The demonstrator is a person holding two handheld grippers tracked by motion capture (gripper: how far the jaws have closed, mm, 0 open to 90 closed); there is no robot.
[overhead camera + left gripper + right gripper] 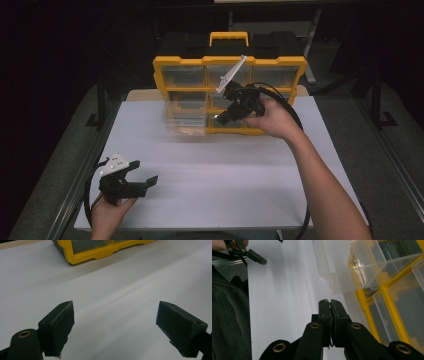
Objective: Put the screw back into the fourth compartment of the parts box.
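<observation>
Clear drawer [186, 120] half out of yellow organizer [165, 75]; right gripper [223, 117] fingers clenched empty, left gripper [146, 172] fingers released. Risk: drawer tipping out if nudged.

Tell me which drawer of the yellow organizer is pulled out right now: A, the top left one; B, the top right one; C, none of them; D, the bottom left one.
D: in the high view the clear bottom left drawer juts forward out of the yellow organizer over the table, while the other drawers sit flush in their frames.
</observation>
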